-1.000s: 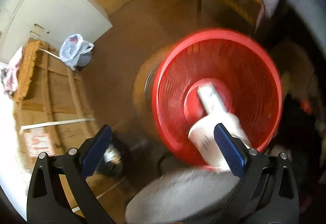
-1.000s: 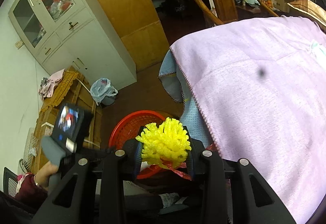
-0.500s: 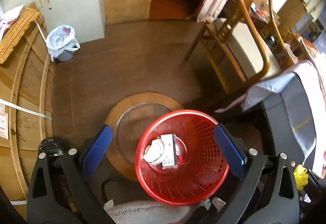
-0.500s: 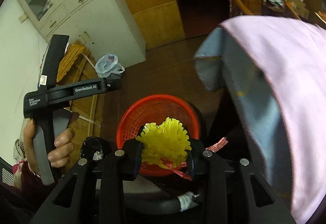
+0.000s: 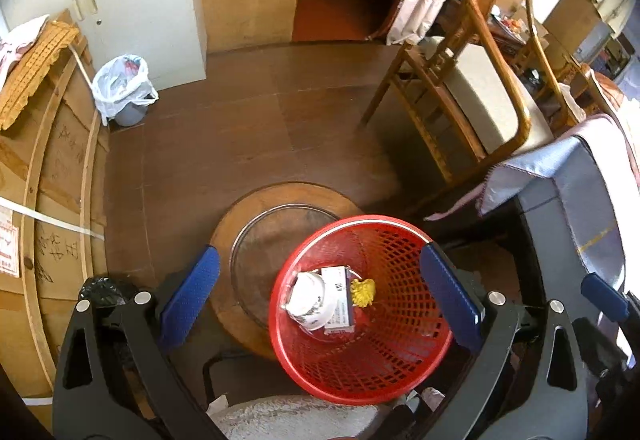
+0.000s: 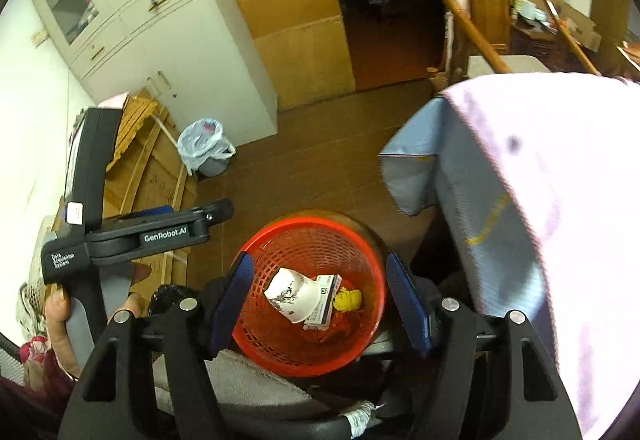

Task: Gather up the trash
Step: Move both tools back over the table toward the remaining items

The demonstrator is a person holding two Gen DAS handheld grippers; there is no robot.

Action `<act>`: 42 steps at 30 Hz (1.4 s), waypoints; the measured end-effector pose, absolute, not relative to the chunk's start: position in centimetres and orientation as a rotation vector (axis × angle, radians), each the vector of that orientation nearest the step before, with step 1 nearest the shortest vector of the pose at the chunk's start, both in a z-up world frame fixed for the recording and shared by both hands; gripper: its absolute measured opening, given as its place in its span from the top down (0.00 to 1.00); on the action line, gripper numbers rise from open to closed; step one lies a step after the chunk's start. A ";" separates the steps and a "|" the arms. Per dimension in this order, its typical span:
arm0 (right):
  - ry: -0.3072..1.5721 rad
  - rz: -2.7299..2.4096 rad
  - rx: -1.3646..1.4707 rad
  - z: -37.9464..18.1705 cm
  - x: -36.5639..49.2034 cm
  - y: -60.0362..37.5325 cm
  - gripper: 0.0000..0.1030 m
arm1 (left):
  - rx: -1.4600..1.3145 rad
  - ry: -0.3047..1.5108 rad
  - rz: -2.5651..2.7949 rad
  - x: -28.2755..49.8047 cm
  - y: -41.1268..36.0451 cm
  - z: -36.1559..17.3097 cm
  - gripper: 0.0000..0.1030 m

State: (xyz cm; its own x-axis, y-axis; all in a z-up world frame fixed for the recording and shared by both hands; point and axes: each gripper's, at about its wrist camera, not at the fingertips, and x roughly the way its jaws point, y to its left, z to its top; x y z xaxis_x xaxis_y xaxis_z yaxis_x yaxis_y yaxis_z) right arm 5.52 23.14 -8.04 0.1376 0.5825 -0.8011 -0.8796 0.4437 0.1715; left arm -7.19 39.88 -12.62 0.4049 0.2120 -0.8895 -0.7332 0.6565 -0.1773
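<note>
A red mesh basket (image 5: pixel 404 368) (image 6: pixel 372 272) stands on the floor below both grippers. In it lie a white paper cup (image 5: pixel 308 298) (image 6: pixel 291 294), a small white box (image 5: pixel 338 298) (image 6: pixel 325 300) and a yellow foam net (image 5: pixel 363 292) (image 6: pixel 349 299). My left gripper (image 5: pixel 320 300) is open and empty, held above the basket. My right gripper (image 6: pixel 320 300) is open and empty, also above the basket, its jaws wide on either side of the rim. The left gripper's body also shows at the left of the right wrist view (image 6: pixel 132 236).
A round wooden board with a metal ring (image 5: pixel 276 224) lies under the basket. A bin with a white bag (image 5: pixel 120 88) stands by the white cabinet (image 5: pixel 132 0). A wooden chair (image 5: pixel 472 80) stands right. A cloth-covered seat (image 6: pixel 540 200) fills the right. Wooden crates (image 5: pixel 52 176) stand left.
My right gripper opened and the yellow foam net dropped into the basket. My left gripper drew back from the basket after letting go of the white cup.
</note>
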 end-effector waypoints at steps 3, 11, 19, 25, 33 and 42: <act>0.912 1.072 -0.352 -7.0 5.4 21.3 0.34 | -0.583 0.964 0.624 -6.8 38.5 -11.4 0.06; 0.774 0.990 -0.246 -2.8 4.2 14.6 0.30 | -0.454 0.889 0.525 -6.3 33.1 -7.2 0.06; 0.618 0.866 -0.112 0.4 2.3 4.5 0.20 | -0.311 0.786 0.404 -7.1 25.7 -2.4 0.06; 0.472 0.670 -0.025 2.0 1.4 -5.1 0.05 | -0.231 0.757 0.275 -6.0 19.1 -1.0 0.06; 0.499 0.346 0.110 0.2 6.2 -18.8 0.05 | -0.044 0.842 0.056 0.8 8.7 -2.3 0.06; 0.552 0.094 0.191 -2.7 11.0 -28.3 0.05 | 0.067 0.887 -0.135 9.9 -1.6 -3.4 0.06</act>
State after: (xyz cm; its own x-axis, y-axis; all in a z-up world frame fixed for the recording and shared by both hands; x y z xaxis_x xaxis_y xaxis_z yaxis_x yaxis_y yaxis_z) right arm 11.04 -28.33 -2.70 0.8480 0.1395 -0.5113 -0.0374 0.9781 0.2049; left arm 9.92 -1.58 -3.43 0.6240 -0.0899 -0.7763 0.1453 0.9894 0.0022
